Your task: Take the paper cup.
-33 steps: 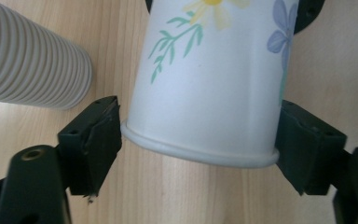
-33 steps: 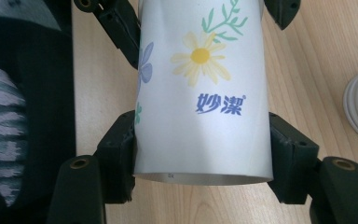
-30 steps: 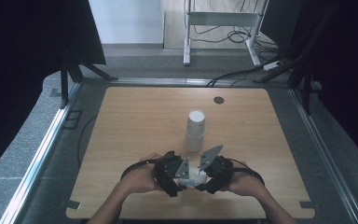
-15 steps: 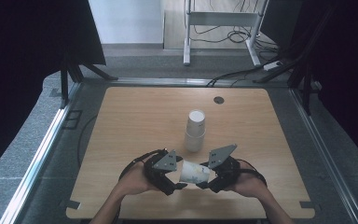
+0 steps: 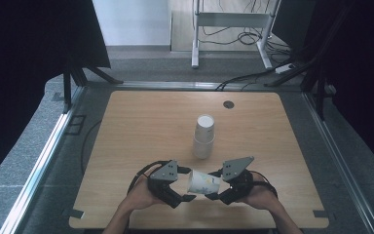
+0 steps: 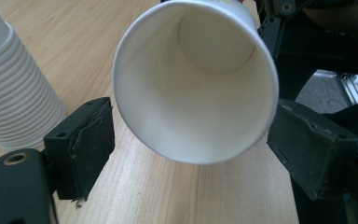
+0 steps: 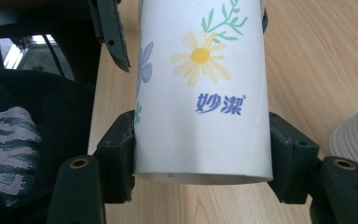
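The right gripper (image 5: 213, 191) has its jaws clamped on the base end of a white flower-printed paper cup (image 5: 203, 181), held sideways over the light wooden bench (image 5: 141, 122); the left gripper (image 5: 185, 184) has its jaws apart either side of the rim; a stack of white paper cups (image 5: 204, 136) stands behind; grey floor (image 5: 141, 63) beyond.

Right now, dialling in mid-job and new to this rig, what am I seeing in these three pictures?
A person holds a black two-jaw gripper in each hand. The high view looks down on the light wooden table; the other two cameras ride on the grippers. The right gripper is shut on the base end of a white paper cup with a flower print, held on its side. The left gripper faces the cup's open mouth, its jaws standing apart on either side of the rim without pressing it. Behind them, a stack of white paper cups stands upside down on the table.
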Motion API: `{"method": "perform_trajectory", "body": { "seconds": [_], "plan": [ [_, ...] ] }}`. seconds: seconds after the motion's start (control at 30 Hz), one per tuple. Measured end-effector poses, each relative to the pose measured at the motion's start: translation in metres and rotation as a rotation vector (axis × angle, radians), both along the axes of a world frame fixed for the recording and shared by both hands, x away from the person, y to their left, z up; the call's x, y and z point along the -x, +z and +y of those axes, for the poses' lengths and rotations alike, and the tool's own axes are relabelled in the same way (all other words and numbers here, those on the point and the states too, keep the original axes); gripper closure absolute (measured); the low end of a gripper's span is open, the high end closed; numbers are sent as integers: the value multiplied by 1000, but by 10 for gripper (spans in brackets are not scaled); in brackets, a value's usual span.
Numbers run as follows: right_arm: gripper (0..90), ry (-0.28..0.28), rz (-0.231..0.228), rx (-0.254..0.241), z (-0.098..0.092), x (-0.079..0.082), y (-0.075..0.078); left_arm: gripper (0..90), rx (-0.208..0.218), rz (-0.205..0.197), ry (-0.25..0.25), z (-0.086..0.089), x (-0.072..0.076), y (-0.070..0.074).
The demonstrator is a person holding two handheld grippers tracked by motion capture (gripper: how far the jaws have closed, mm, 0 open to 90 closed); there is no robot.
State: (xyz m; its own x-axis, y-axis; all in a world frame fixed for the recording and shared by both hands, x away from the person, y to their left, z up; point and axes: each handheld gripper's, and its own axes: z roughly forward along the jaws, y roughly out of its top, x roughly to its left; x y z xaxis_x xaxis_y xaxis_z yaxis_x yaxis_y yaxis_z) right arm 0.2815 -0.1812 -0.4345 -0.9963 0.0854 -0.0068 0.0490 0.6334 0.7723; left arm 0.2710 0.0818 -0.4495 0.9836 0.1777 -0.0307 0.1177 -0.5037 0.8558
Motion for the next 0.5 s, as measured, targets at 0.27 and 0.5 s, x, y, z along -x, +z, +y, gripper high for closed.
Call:
{"method": "perform_trajectory", "body": {
  "seconds": [0.27, 0.5],
  "plan": [
    [362, 22, -8, -38, -2, 1, -9, 164, 79, 24, -10, 2, 2, -8],
    [361, 33, -6, -42, -1, 1, -14, 187, 103, 45, -10, 4, 1, -13]
  ]
}}
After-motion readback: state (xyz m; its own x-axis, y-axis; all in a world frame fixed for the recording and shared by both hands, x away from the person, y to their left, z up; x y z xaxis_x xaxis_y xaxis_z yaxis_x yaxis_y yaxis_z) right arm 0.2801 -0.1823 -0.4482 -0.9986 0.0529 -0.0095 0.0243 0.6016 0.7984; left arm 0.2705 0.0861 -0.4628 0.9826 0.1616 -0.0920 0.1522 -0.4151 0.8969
